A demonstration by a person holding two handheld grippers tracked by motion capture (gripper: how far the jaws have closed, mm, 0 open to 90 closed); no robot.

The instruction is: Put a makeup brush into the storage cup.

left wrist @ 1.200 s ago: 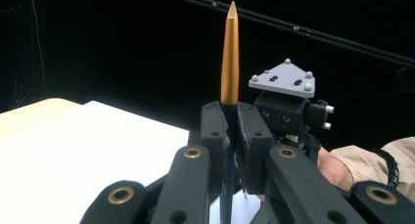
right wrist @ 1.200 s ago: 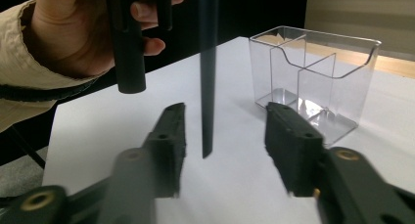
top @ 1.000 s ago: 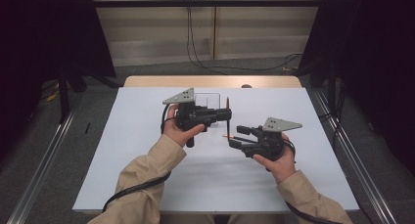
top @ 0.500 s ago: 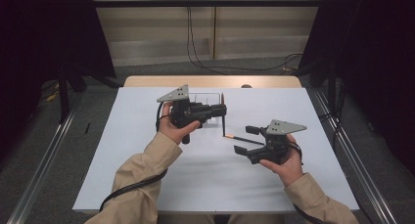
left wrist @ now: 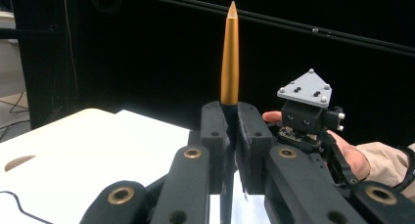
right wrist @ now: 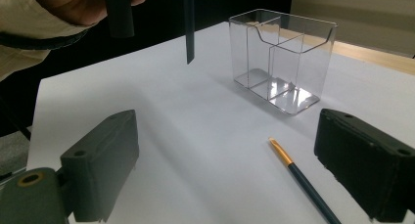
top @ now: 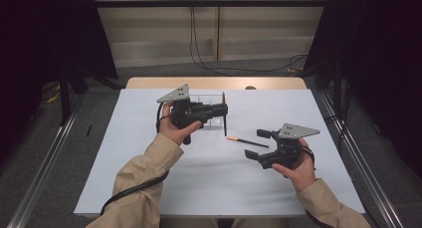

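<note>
My left gripper (top: 220, 110) is shut on a dark pen (top: 224, 119) with a gold end (left wrist: 229, 57). It holds the pen upright just right of a clear divided box (top: 206, 96). In the left gripper view the jaws (left wrist: 230, 136) clamp the pen's shaft. My right gripper (top: 256, 144) stands open near the table's right; its jaws have just been opening. A second dark pen with a gold end (top: 247, 141) lies flat on the table, its dark end reaching into the gap, untouched by the pads. In the right gripper view this pen (right wrist: 298, 177) lies near the right jaw of my right gripper (right wrist: 235, 165).
A white sheet (top: 149, 178) covers the table, with a wooden strip (top: 214, 82) at the far edge. In the right gripper view the clear box (right wrist: 279, 57) stands empty beyond the pen. Dark floor and metal rails flank the table.
The right gripper's jaws have opened and let go of the second pen, which now lies on the table; that hand drew back a little to the right. The left gripper shifted slightly left.
</note>
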